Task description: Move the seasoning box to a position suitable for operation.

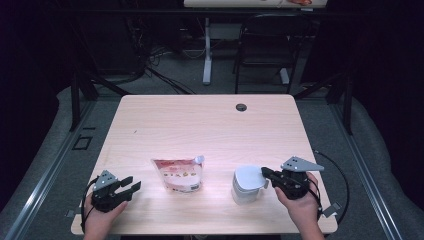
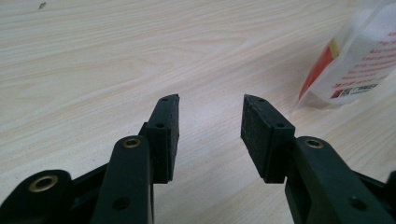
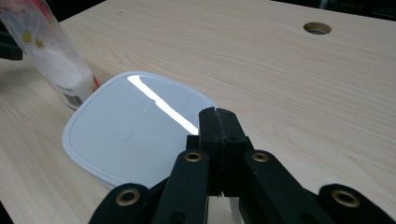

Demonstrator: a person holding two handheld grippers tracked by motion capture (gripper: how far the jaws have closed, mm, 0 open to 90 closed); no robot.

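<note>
Starting at the left of the high view, your left tool rests on the tabletop near its front edge at about 8 o'clock, jaws partly spread with nothing between them; the left gripper view shows bare wood in the gap. The pouch, white with red print and a spout cap at its upper right corner, lies from that tool toward 3 o'clock, near but apart. In the left gripper view the pouch sits off at 2 o'clock from the jaws, so the left tool is not lined up on it. Whether the pouch stands or leans I cannot tell for certain; its contents are hidden.

Moving right, the white container stands at about 5 o'clock on the tabletop, just beside the pouch, with its lid on, so what is inside is hidden. Your right tool comes at it from 3 o'clock, jaws closed together at the lid's near rim; in the right gripper view they appear pinched on a tab or edge of the lid, though the contact itself is hidden behind the jaws. Your right hand is plainly the nearer one to the container, and I judge that the next move turns on that rim grip: lifting up and away toward 3 o'clock.
</note>
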